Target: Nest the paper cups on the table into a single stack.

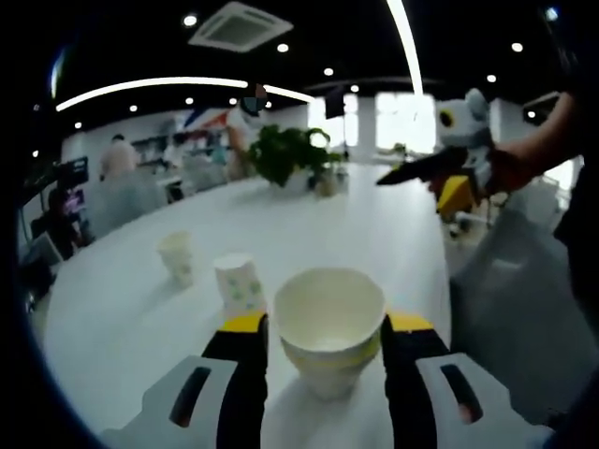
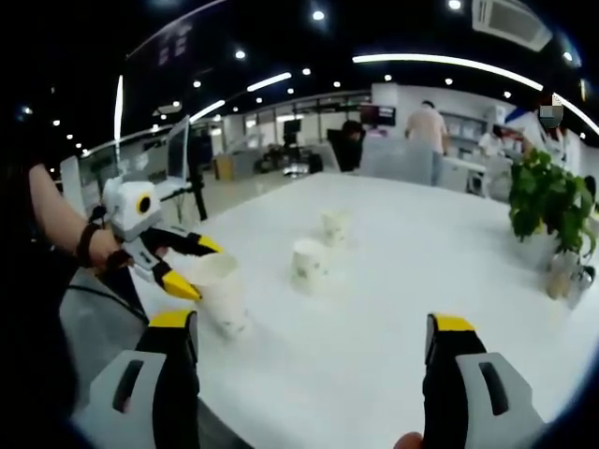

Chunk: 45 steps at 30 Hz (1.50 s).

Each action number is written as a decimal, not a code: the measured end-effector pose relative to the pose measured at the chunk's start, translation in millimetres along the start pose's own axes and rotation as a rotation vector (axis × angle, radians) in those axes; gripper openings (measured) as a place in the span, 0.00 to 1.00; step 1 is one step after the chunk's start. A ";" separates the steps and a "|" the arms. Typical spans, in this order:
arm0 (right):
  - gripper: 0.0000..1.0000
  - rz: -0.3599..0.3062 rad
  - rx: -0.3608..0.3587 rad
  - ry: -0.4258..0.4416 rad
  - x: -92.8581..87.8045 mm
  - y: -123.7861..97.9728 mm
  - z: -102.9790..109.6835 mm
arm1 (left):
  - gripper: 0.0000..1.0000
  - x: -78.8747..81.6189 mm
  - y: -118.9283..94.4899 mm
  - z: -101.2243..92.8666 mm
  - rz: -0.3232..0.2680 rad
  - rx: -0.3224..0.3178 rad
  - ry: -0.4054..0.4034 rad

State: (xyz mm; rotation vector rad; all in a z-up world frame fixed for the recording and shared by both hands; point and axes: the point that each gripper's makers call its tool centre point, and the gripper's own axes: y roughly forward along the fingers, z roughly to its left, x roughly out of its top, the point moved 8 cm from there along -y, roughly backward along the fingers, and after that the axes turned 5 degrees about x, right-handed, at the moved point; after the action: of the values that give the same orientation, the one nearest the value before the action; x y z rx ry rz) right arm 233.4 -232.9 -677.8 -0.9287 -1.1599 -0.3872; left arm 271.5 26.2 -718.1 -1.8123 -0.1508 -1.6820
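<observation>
The nearest paper cup (image 1: 330, 327) sits low and centre in the left gripper view, upright with its mouth open, and the left gripper (image 1: 328, 348) has its yellow-tipped jaws pressed against the cup's two sides, pinching it. The right gripper view shows the same cup (image 2: 222, 292) at the left of the frame, caught in that gripper (image 2: 192, 267) near the table's edge.

Just beyond it, left of centre in the left gripper view, stand two more: a second cup (image 1: 239, 283) that seems to be mouth-down (hard to be sure) and a third cup (image 1: 177, 256) farther left. All rest on the white table (image 1: 374, 224).

The right gripper (image 2: 314, 341) has its jaws spread wide over bare table, gripping nothing; it appears at the upper right of the left gripper view (image 1: 447, 182), held up off the surface.

The step in hand looks like the first pick-up. Next, I judge, the gripped cup must be carried across to a neighbour and lined up mouth to base before being lowered.

At the back of the table stands a potted plant (image 1: 290, 154).
</observation>
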 end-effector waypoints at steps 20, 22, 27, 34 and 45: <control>0.99 0.002 0.004 0.000 -0.1 1.1 1.4 | 0.54 -2.4 -4.1 0.4 -0.020 0.008 -0.079; 0.99 0.003 0.003 0.001 -0.8 0.7 1.3 | 0.54 -2.4 -3.5 3.7 -0.027 0.019 -0.101; 0.99 0.006 -0.001 0.001 -1.7 -0.9 0.7 | 0.51 -4.2 -0.2 3.6 -0.012 0.025 -0.085; 0.99 0.003 -0.004 0.005 -0.7 -1.6 -0.8 | 0.50 -4.6 0.1 2.2 -0.005 0.018 -0.084; 0.99 0.001 0.008 -0.007 2.3 2.0 0.5 | 0.51 -4.0 -8.4 4.2 -0.019 0.039 -0.098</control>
State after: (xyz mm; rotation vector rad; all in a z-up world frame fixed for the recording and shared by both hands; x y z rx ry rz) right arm 235.4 -230.8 -676.6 -0.9241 -1.1668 -0.3782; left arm 270.2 36.3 -718.5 -1.8697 -0.2419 -1.5932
